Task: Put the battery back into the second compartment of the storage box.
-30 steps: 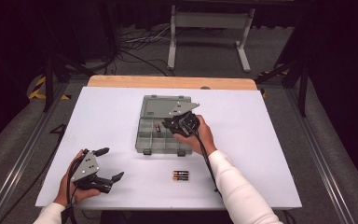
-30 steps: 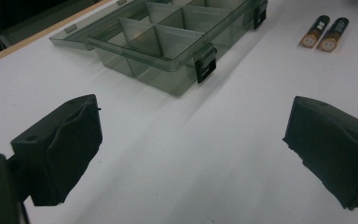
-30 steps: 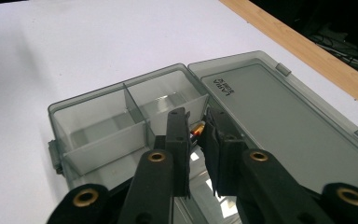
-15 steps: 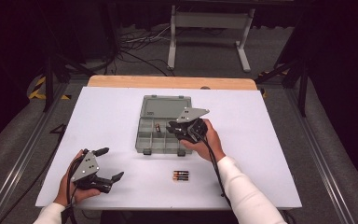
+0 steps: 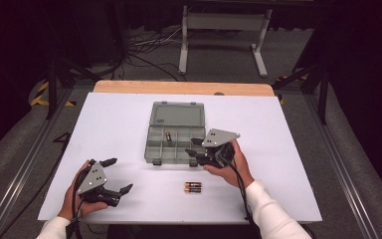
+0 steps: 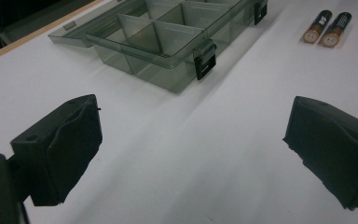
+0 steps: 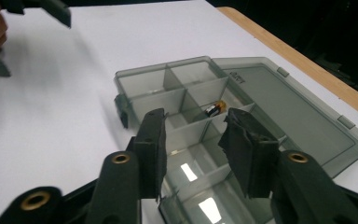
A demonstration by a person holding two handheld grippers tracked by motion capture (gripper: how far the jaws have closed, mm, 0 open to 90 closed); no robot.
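**High view: two grippers beside an open grey box**

High view shows a white table (image 5: 129, 129) with a grey plastic box (image 5: 175, 133) near its middle. The lid of the box lies flat open on the far side. The box has several small compartments, and one battery (image 5: 168, 135) lies in a compartment of the middle row.

The right gripper (image 5: 197, 148) is in the person's right hand (image 5: 231, 167), at the near right corner of the box. Its jaws stand a moderate way apart and hold nothing. In the right gripper view they hang over the near compartments, and the battery (image 7: 215, 108) is seen beyond and between the jaw tips.

Two more batteries (image 5: 193, 187) lie side by side on the table, just in front of the box and near the right hand.

The left gripper (image 5: 118, 175) rests in the left hand (image 5: 77, 201) near the front left part of the table, well apart from the box. Its jaws are spread wide and are empty. In the left gripper view the bare table is between them, with the box (image 6: 168, 42) and the two batteries (image 6: 326, 28) farther off.
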